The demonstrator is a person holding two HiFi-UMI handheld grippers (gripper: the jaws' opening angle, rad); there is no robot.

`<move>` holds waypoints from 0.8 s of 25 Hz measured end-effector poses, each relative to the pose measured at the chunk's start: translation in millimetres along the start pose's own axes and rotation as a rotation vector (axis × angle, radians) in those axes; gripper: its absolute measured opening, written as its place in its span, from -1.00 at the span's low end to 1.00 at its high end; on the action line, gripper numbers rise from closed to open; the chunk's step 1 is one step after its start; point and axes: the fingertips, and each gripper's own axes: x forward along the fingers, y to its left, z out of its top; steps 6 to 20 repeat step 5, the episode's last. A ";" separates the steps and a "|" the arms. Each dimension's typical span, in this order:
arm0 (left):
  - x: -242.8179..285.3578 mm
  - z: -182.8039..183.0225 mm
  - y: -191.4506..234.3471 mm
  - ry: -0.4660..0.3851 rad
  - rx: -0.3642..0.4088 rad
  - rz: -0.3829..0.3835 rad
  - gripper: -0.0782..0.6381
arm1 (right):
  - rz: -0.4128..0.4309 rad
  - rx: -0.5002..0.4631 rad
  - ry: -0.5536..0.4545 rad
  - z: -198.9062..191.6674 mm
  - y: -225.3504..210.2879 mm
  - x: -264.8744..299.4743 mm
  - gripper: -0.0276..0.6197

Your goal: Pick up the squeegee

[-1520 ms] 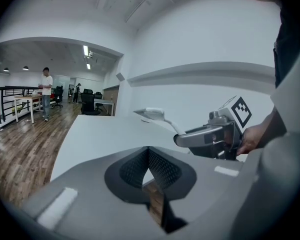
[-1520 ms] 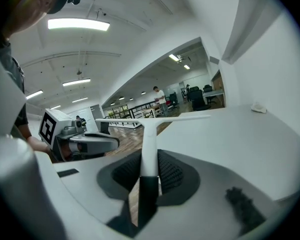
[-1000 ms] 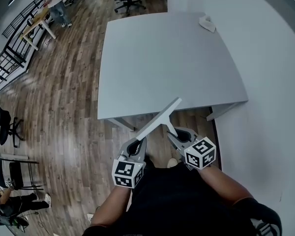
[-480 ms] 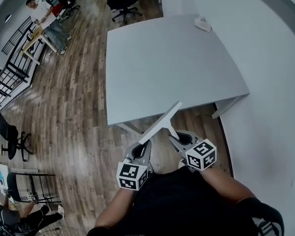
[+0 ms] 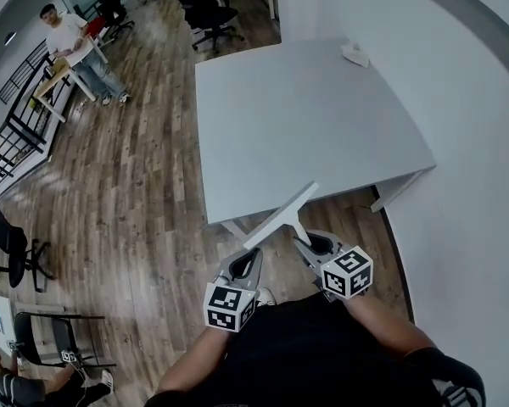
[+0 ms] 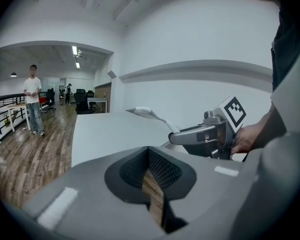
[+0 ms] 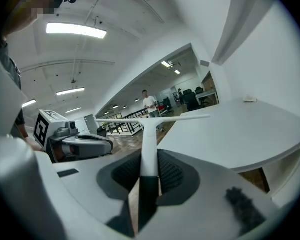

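The squeegee (image 5: 282, 214) is white, with a long blade and a dark-ended handle. It hangs in the air just off the near edge of the grey table (image 5: 305, 117). My right gripper (image 5: 299, 238) is shut on its handle (image 7: 149, 151), and the blade (image 7: 150, 120) lies crosswise ahead of the jaws. My left gripper (image 5: 248, 253) hovers beside it on the left, jaws shut with nothing between them (image 6: 148, 151). In the left gripper view the squeegee (image 6: 147, 113) sticks out of the right gripper (image 6: 197, 134).
A small crumpled white thing (image 5: 355, 53) lies at the table's far right corner. A white wall runs along the right. Wood floor lies on the left, where a person (image 5: 68, 45) stands by a small table. Office chairs (image 5: 205, 2) are beyond the table.
Both grippers and the squeegee have shifted together along the table's near edge. The right grip on the handle is unchanged. The person in the background has walked a few steps.
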 end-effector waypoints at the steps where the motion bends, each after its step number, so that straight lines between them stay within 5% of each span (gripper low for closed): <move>1: -4.9 1.0 4.4 -0.003 0.008 -0.003 -0.76 | -0.003 -0.002 -0.002 1.2 5.4 3.3 -0.64; 20: -20.6 1.3 27.8 -0.007 0.017 0.002 -0.76 | -0.006 -0.011 -0.006 6.2 23.1 20.5 -0.64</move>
